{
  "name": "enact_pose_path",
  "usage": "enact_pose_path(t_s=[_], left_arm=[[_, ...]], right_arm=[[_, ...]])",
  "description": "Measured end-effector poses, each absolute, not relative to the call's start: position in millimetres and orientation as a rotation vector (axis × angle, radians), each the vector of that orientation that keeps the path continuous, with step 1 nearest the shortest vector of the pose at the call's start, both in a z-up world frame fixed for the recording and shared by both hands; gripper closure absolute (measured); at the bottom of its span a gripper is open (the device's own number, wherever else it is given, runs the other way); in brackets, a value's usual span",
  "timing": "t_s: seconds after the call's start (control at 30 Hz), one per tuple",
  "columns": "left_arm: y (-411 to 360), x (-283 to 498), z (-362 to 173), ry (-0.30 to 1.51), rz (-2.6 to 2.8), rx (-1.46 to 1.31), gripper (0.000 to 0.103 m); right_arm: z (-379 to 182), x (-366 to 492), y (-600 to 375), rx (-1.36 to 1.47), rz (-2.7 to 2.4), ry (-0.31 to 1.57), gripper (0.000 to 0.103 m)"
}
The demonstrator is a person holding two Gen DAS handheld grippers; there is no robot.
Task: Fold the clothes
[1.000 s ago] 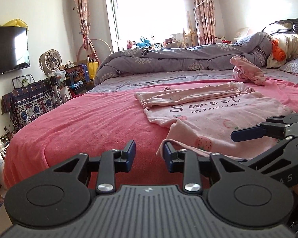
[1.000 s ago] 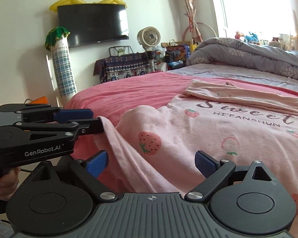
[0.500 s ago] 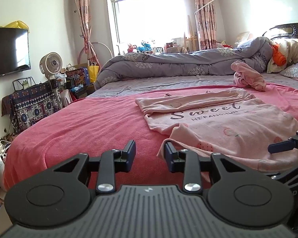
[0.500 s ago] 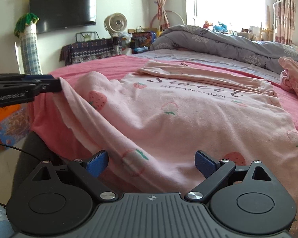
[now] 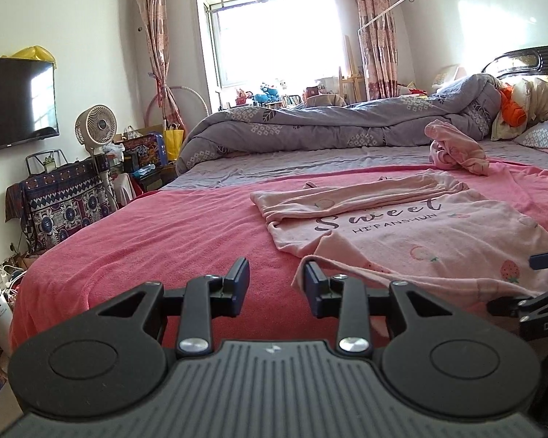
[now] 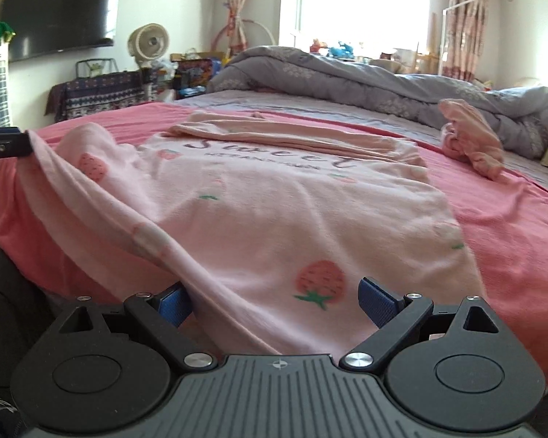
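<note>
A pale pink shirt (image 5: 431,233) with strawberries and the word "Sweet" lies flat on the red blanket (image 5: 171,233), its far side folded over. My left gripper (image 5: 274,281) stands open at the shirt's near left corner. The corner drapes against its right finger (image 5: 312,284), and only blanket shows between the jaws. In the right wrist view that corner (image 6: 44,153) rises to the left gripper (image 6: 3,146). My right gripper (image 6: 276,303) is wide open over the near hem (image 6: 237,292). Cloth lies between its pads without being pressed. Its tip shows at the left view's right edge (image 5: 544,259).
A crumpled pink garment (image 5: 456,149) lies beyond the shirt, and a grey quilt (image 5: 347,127) is heaped along the far side of the bed. Pillows (image 5: 540,135) are at the headboard. A fan (image 5: 95,127), a covered stand (image 5: 62,204) and a wall television (image 5: 14,102) stand left of the bed.
My right gripper has slid right along the near hem and swung to face across the shirt; it has nearly left the left wrist view. The left gripper has stayed put.
</note>
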State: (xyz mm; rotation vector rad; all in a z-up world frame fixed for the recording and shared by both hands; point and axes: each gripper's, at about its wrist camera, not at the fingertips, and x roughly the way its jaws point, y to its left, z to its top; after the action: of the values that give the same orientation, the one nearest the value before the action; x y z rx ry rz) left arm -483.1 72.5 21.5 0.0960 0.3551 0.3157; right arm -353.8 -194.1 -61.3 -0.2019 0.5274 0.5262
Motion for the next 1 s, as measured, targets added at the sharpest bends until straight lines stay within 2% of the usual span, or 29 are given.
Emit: enact_pose_path(t_s=[0.37,0.43,0.57,0.63,0.83,1.0], left_arm=[[75,-490,18,0.376,0.341,0.103,0.058],[76,-491,14,0.395,0.348,0.113,0.057],[80,-493,2,0.449,0.363,0.129,0.056],[83,-494,-4,0.473,0.363,0.124,0.051],[85,-501,-7,0.487,0.371,0.122,0.051],[93,-511,22,0.397,0.384,0.091,0.051]], right_arm=[[-82,-352,-282,-0.238,0.144,0.519,0.008],[-81,-349,-296,-0.206,0.101,0.508,0.011],[-73,-346,-318,-0.175,0.074,0.487,0.022],[-68,-346,-324,-0.17,0.06,0.465,0.022],[-51,-355,-329,-0.175,0.039,0.387,0.022],[-14,-364,-332,-0.129,0.079,0.295,0.021]])
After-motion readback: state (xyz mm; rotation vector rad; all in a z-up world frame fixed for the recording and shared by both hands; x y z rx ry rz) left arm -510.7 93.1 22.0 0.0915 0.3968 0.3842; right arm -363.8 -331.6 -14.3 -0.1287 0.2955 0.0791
